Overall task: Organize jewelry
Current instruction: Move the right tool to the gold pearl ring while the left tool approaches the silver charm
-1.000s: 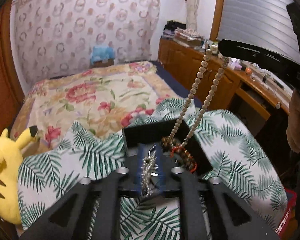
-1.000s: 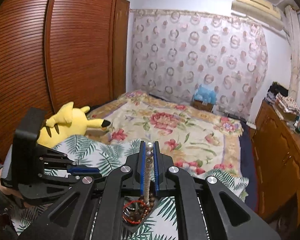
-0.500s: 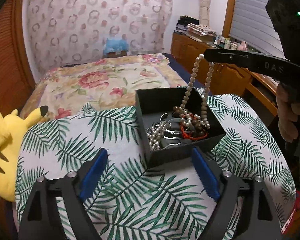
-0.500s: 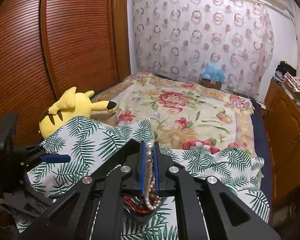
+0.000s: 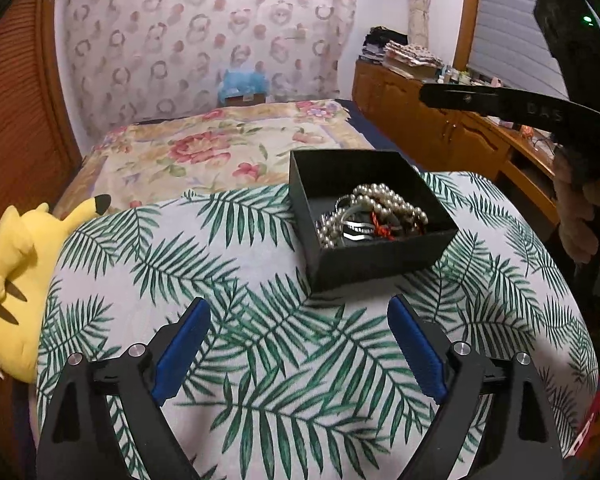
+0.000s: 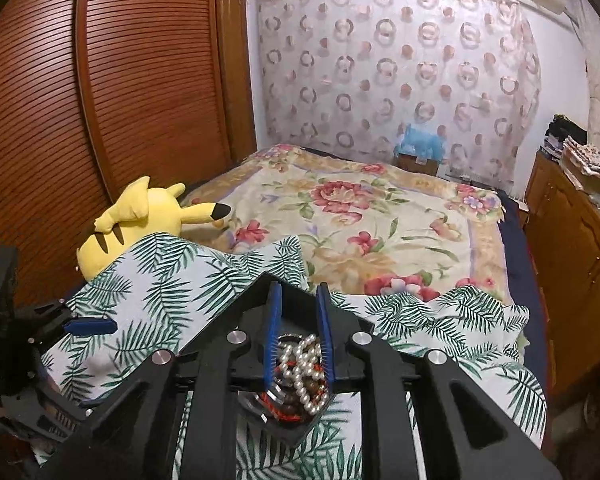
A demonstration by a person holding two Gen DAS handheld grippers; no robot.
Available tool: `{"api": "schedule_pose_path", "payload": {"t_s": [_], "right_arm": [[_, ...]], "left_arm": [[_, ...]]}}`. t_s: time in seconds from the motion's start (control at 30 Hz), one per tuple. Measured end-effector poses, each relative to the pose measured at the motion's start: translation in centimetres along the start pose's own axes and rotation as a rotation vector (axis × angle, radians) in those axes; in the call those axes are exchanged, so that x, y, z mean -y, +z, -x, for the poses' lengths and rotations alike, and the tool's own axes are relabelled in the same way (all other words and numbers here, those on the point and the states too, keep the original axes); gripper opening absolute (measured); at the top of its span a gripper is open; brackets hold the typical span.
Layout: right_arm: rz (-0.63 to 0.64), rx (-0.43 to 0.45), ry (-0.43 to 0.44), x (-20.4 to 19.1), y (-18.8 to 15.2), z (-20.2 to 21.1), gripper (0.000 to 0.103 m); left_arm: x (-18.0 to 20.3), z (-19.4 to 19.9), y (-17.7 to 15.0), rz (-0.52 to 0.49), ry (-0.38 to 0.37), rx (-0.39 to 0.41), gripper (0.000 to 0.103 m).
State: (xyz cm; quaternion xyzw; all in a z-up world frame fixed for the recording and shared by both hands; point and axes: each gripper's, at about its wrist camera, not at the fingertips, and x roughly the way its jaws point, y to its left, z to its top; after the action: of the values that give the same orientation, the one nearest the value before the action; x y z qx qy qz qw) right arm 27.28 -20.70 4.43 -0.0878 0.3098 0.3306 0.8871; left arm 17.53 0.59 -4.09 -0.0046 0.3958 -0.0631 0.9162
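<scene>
A black open box [image 5: 380, 256] stands on the palm-leaf cloth [image 5: 260, 360]. In it lie a pearl necklace [image 5: 388, 200], a silver piece and a red-threaded bead bracelet [image 5: 380, 229]. My left gripper [image 5: 298, 344] is open and empty, a little in front of the box. My right gripper [image 6: 298, 300] hovers just above the box [image 6: 296, 428], slightly open with nothing in it; the pearl necklace [image 6: 304, 376] lies below it. The right gripper also shows in the left wrist view [image 5: 424, 95], above and right of the box.
A yellow plush toy [image 5: 16, 272] lies at the cloth's left edge. The floral bedspread [image 6: 360, 224] stretches behind. A wooden dresser [image 5: 460, 136] with clutter stands to the right, and a slatted wooden wardrobe [image 6: 80, 120] to the left.
My left gripper let go of a silver piece, opened and drew back from the box. My right gripper lowered the pearl necklace into the box and opened off it.
</scene>
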Motion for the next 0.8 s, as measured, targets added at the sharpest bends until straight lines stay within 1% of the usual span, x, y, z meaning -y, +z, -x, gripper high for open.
{"api": "schedule_pose_path", "payload": {"t_s": [0.1,0.17,0.27,0.47,0.53,0.63,0.8], "right_arm": [[0.002,-0.007,-0.004,-0.6,-2.1,1.6,0.022],[-0.004,-0.019,-0.006,-0.9,-4.0,2.7,0.029],[-0.016,-0.038,-0.01,-1.5,-7.0,4.1,0.035],[-0.038,-0.106,-0.026,-2.5,-13.3,5.7,0.038],[-0.049,-0.119,-0.031,-2.7,-14.8,6.2,0.039],[-0.068,-0.135,-0.028,-2.7,-16.5,6.7,0.039],[-0.06,-0.174,-0.02,-3.6,-18.6,6.8,0.039]], "left_arm": [[0.1,0.6,-1.1,-0.002,0.001,-0.003,0.087],[0.1,0.9,-1.9,0.0,-0.002,-0.006,0.087],[0.3,1.4,-3.0,-0.003,-0.002,-0.011,0.088],[0.8,2.1,-5.2,-0.012,-0.008,-0.022,0.088],[1.0,2.4,-6.0,-0.014,-0.014,-0.022,0.088],[1.4,2.9,-7.2,-0.017,-0.024,-0.022,0.088],[2.0,3.5,-8.9,-0.022,-0.038,-0.027,0.088]]}}
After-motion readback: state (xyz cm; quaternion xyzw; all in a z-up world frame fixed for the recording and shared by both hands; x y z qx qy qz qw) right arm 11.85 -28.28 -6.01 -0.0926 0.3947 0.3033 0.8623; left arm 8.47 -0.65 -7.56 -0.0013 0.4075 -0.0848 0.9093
